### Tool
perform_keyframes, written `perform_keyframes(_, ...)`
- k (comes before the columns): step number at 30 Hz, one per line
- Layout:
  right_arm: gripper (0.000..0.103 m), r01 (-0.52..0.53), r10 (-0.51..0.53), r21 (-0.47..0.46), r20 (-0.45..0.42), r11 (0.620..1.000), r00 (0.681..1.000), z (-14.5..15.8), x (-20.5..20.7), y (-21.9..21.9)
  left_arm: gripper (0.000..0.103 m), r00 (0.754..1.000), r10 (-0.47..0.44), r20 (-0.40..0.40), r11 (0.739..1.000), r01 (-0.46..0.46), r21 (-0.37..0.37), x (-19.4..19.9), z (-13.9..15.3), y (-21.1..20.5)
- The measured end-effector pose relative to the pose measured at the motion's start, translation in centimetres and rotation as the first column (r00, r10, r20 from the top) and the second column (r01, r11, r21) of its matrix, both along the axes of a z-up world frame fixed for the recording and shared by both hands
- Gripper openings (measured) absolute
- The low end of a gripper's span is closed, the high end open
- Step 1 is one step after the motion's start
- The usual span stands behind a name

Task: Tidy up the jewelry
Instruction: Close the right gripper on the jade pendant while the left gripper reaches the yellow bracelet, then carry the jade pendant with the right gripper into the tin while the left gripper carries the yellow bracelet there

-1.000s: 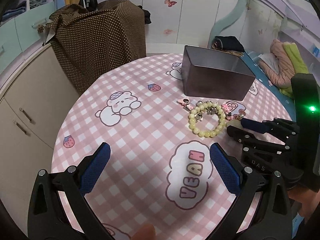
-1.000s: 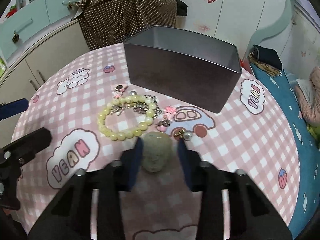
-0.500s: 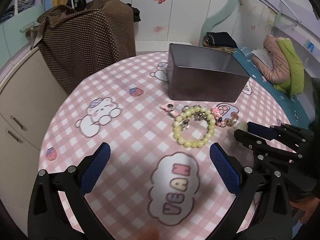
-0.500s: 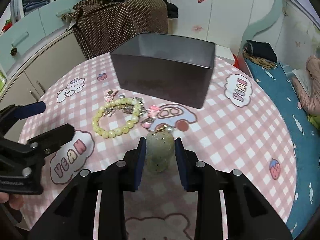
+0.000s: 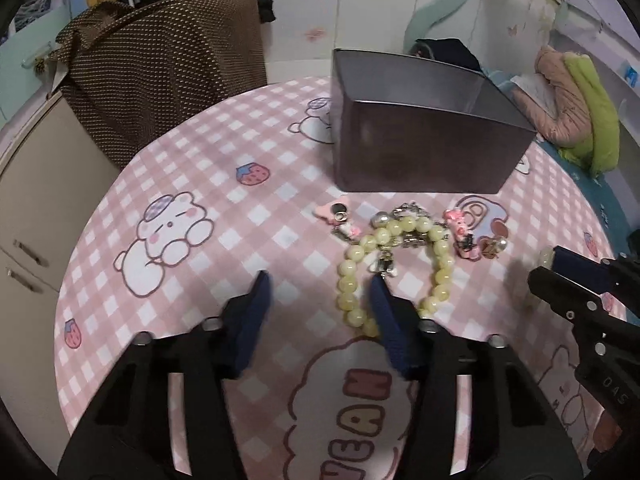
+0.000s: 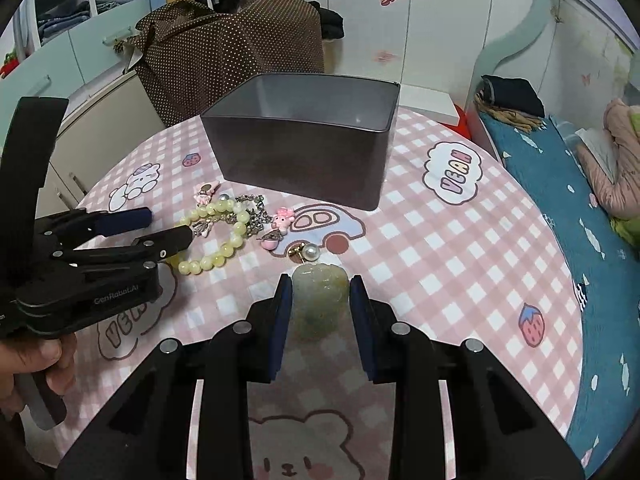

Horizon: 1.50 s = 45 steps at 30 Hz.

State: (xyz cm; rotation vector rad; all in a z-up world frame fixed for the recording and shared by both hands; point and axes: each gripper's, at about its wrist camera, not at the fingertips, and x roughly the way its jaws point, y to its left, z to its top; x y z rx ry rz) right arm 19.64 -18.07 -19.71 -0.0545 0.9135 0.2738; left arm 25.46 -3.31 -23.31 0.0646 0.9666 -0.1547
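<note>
Right gripper (image 6: 320,300): jaws clamped on a pale green jade pendant (image 6: 319,300), which sits upright between the two blue pads, its top showing just past the fingertips. Directly ahead of these jaws, a pearl earring (image 6: 307,252) lies on the pink checked tablecloth (image 6: 460,240); farther ahead stands the dark grey box (image 6: 304,160), open-topped, nothing visible inside from this angle.

Left gripper (image 5: 320,296): jaws apart, low over the cloth. Its right finger lies over the near side of the yellow bead bracelet (image 5: 400,264), inside the loop; whether it touches the beads I cannot tell. The left finger is outside the ring, over bare cloth.

Just beyond the left jaws, tangled with the far side of the bracelet: a silver chain (image 5: 408,216), a pink charm (image 5: 340,216) to the left, a second pink charm (image 5: 460,232) to the right. The box lies beyond these, well apart from the left fingertips.

Ahead and to the left of both jaws, a brown dotted cloth (image 6: 240,48) is draped over furniture behind the table.
</note>
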Motion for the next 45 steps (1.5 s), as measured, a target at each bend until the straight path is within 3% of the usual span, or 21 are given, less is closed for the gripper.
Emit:
perform_keyframes(2,0.027,0.003,-0.003,0.001,0.002,1.0,1.0,0.1,-0.1,-0.1,0.028,1.0,-0.011,0.0,1.0,0.011,-0.004,-0.1,0.0,0.0)
perform_keyframes(3,0.027,0.004,-0.004,0.003,0.003,1.0,1.0,0.1,-0.1,-0.1,0.013,1.0,-0.019,-0.002,1.0,0.019,-0.012,-0.2,0.1,0.0)
perform_keyframes(4,0.027,0.004,-0.004,0.004,0.003,1.0,1.0,0.2,-0.2,-0.1,0.009,1.0,-0.025,-0.004,1.0,0.025,-0.018,-0.3,0.1,0.0)
perform_keyframes(10,0.027,0.007,-0.007,0.009,0.004,1.0,1.0,0.4,-0.4,0.1,0.009,0.999,-0.037,-0.011,0.995,0.036,-0.097,-1.3,0.2,1.0)
perform_keyframes(31,0.026,-0.009,0.009,0.017,0.023,1.0,1.0,1.8,-1.5,0.8,0.009,0.99,-0.064,0.122,0.992,0.076,-0.099,-5.5,6.1,2.1)
perform_keyframes(45,0.026,-0.034,0.033,0.005,0.111,0.999,0.993,6.2,-0.2,1.1,0.009,0.966,-0.119,0.229,0.981,0.15,-0.122,-4.6,11.7,0.6)
